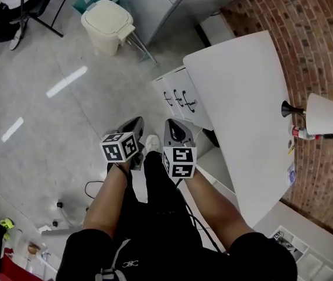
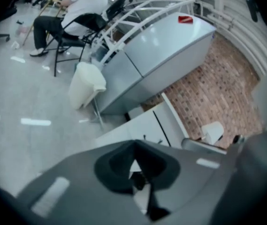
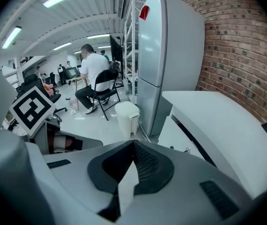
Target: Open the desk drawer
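The white drawer unit [image 1: 177,93] stands under the left end of the white desk [image 1: 242,92], its fronts closed, with small dark handles [image 1: 181,100]. It also shows in the left gripper view as a white drawer unit [image 2: 145,124] and low in the right gripper view as the drawer unit [image 3: 174,136]. My left gripper [image 1: 136,122] and right gripper [image 1: 175,124] hang side by side above my legs, short of the drawers and touching nothing. The left gripper [image 2: 134,142] is shut and holds nothing. The right gripper [image 3: 133,142] has its jaws meeting at the tips, with nothing between them.
A white lamp [image 1: 321,113] and small items sit at the desk's far side by the brick wall. A cream trash bin [image 1: 107,23] stands beside a tall grey fridge [image 3: 166,55]. A person sits on a black chair [image 3: 95,74] further back. Cables lie on the floor by my feet.
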Motion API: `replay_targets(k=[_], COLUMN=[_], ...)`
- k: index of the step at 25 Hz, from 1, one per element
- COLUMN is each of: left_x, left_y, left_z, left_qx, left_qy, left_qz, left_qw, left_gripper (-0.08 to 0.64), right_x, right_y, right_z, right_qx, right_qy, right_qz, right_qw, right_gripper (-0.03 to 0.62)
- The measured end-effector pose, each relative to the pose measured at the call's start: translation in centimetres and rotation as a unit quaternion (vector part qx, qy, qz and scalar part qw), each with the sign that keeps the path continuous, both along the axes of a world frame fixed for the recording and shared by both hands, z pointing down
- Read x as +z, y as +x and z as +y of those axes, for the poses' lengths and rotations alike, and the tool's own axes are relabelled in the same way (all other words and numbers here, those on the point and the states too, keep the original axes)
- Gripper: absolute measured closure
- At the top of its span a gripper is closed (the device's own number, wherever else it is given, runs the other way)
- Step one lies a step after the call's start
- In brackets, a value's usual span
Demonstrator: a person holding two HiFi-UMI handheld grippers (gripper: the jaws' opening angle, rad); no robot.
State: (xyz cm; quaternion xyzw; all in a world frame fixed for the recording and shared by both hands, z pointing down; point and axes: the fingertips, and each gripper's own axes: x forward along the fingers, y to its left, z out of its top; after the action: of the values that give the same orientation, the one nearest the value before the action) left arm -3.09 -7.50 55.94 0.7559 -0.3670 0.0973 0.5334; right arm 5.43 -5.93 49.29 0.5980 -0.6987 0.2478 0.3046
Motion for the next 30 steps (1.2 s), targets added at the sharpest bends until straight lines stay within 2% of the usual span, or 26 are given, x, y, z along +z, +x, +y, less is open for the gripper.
replay_targets(k=[6, 9, 13, 18, 21, 24, 27, 30], left_x=[6.6, 10.5, 15.7, 21.3, 25.2, 29.7, 33.8, 37.4], left_y=[3.3, 5.6, 7.9, 10.4, 12.0, 13.3, 14.5, 16.1], left_z=[-0.5, 0.1, 0.1, -0.8, -1.7, -2.9, -4.0, -4.7], left_qx=[0.023, 0.045, 0.038, 0.045, 0.036, 0.008, -0.025, -0.022], left_qy=[-0.033, -0.047, -0.076, -0.074, -0.078, -0.100, -0.124, -0.119], left_qz=[0.081, 0.107, 0.139, 0.139, 0.148, 0.160, 0.182, 0.179], left_qw=[0.9959, 0.9921, 0.9867, 0.9865, 0.9853, 0.9821, 0.9751, 0.9764], left_gripper=[0.560, 0.560, 0.560, 0.560, 0.560, 0.557, 0.555, 0.549], right_x=[5.9, 9.5, 14.0, 19.4, 22.8, 25.4, 28.6, 31.1], right_y=[0.7, 2.1, 4.7, 7.9, 9.0, 9.7, 10.5, 11.4], right_z=[1.5, 2.9, 3.2, 2.7, 2.5, 1.8, 1.6, 1.5], right_qx=[0.025, 0.034, 0.040, 0.073, 0.085, 0.083, 0.073, 0.070], right_qy=[-0.040, -0.067, -0.084, -0.095, -0.092, -0.072, -0.078, -0.085], right_qz=[0.004, 0.009, 0.027, 0.018, 0.005, 0.006, 0.017, 0.022], right_qw=[0.999, 0.997, 0.995, 0.993, 0.992, 0.994, 0.994, 0.994], right_gripper=[0.594, 0.594, 0.594, 0.594, 0.594, 0.594, 0.594, 0.594])
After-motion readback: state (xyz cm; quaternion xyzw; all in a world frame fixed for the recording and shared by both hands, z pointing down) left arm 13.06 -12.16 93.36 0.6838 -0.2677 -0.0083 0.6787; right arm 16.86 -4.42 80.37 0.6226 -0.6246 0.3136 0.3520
